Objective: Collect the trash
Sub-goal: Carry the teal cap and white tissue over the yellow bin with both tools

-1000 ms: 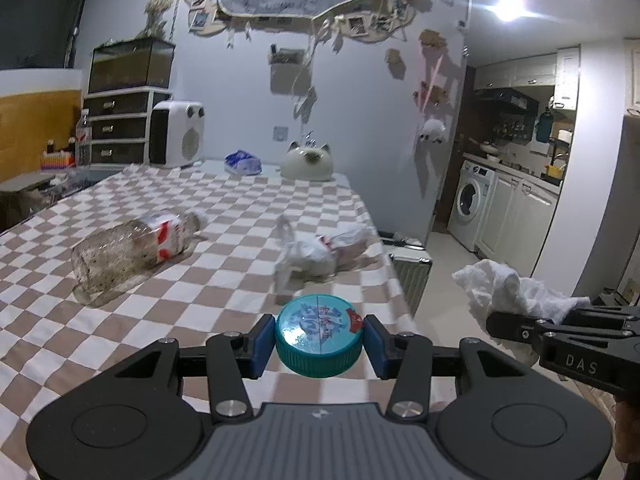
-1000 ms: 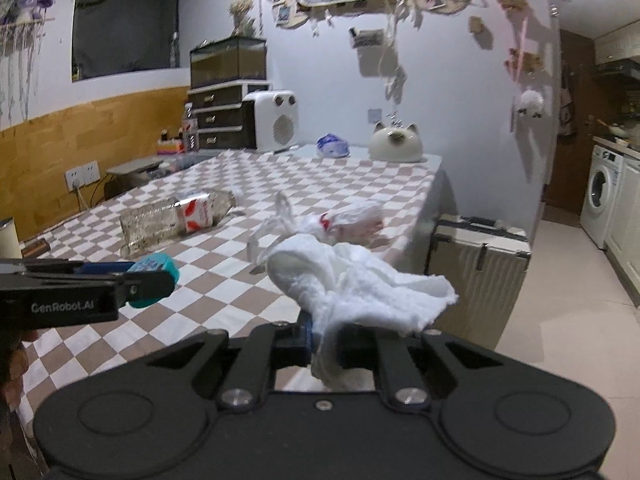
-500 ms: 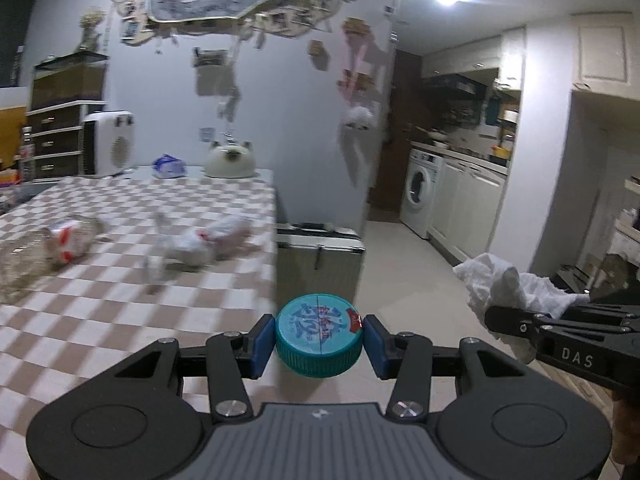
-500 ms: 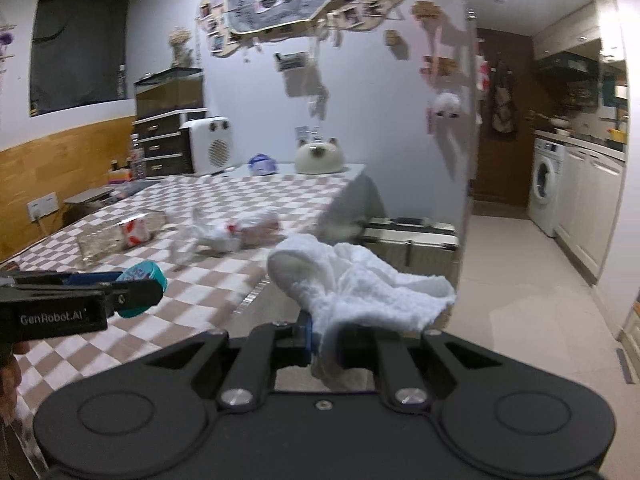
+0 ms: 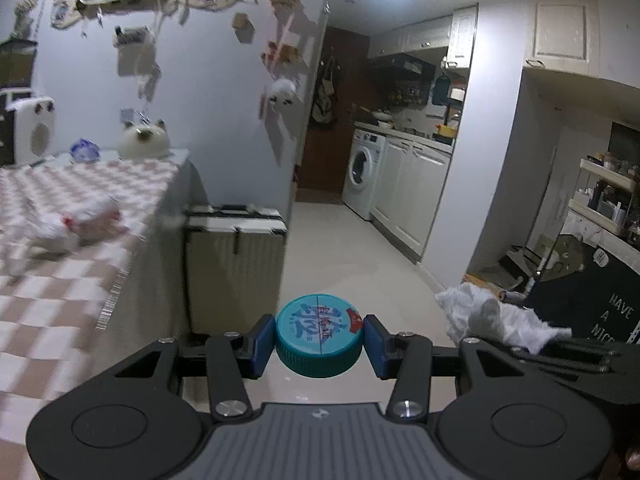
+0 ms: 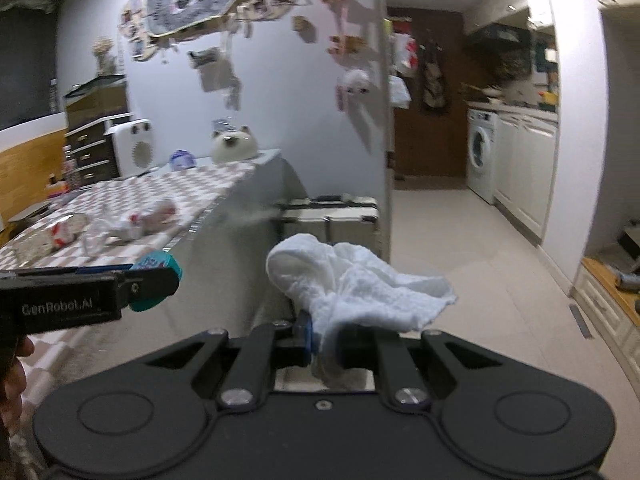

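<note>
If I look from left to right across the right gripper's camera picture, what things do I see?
Clear plastic bottle on the checkered table → teal bottle cap in the left hand-held gripper → white tissue pinched in the right hand-held gripper → washing machine.

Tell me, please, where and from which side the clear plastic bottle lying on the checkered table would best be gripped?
Probably across the bottle's round body near the red label, from above: it lies on its side, so the curved flanks face the pads. Blur hides finer detail.
</note>
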